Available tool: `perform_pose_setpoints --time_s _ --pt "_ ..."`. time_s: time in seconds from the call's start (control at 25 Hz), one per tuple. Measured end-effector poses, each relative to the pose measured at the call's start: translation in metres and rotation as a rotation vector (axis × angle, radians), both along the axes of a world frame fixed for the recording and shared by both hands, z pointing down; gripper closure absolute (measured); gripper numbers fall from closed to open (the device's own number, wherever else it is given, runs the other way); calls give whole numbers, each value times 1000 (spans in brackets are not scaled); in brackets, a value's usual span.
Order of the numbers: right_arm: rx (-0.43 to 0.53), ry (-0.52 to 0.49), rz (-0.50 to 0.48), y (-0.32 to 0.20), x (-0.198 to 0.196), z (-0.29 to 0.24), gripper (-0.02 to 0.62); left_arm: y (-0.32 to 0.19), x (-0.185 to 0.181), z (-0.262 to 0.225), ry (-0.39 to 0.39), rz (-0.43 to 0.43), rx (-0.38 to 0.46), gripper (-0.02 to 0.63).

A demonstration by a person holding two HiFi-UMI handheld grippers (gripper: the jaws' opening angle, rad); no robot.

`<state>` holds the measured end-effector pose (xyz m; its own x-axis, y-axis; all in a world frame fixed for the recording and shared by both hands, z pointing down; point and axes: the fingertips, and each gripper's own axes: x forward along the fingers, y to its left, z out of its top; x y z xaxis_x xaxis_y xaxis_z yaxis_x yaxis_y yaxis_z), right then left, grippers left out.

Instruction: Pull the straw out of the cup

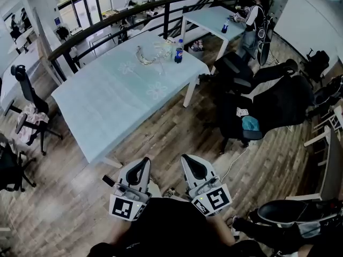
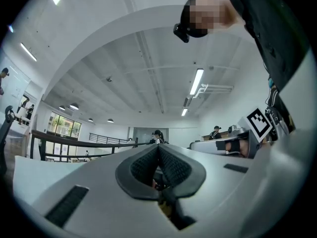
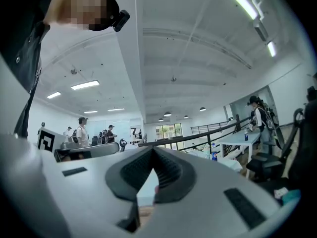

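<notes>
I hold both tongs low in the frame, well short of the desk (image 1: 107,106). The left tongs (image 1: 146,162) (image 2: 158,148) and right tongs (image 1: 187,158) (image 3: 152,150) are each pinched closed on nothing. Clear clutter (image 1: 150,55) lies beside a bottle (image 1: 178,51) at upper centre, and I can't single out the cup or straw there.

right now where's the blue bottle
In the head view the bottle stands on the light blue table, near its far right corner, just right of clear plastic items.

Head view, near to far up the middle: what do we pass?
Left gripper and right gripper side by side → pale blue table → blue bottle near its far end → dark railing.
</notes>
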<state>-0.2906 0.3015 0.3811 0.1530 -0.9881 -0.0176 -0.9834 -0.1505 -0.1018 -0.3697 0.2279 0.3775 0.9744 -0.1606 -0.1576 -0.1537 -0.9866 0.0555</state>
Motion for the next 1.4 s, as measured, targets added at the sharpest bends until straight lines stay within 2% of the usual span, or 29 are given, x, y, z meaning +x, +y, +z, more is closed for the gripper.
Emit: perform_pose_setpoints --time_s 0.4,0.72,1.08,1.4 --pt "6 -7 26 18 10 1 588 19 13 1 -4 38 -1 594" --pt "11 -34 35 19 18 6 588 17 20 8 -7 30 -6 594" --pt "-1 -28 53 -2 50 10 588 -9 58 9 4 59 -11 594" --pt "-4 -20 79 -41 98 7 587 -51 110 10 12 84 -22 594"
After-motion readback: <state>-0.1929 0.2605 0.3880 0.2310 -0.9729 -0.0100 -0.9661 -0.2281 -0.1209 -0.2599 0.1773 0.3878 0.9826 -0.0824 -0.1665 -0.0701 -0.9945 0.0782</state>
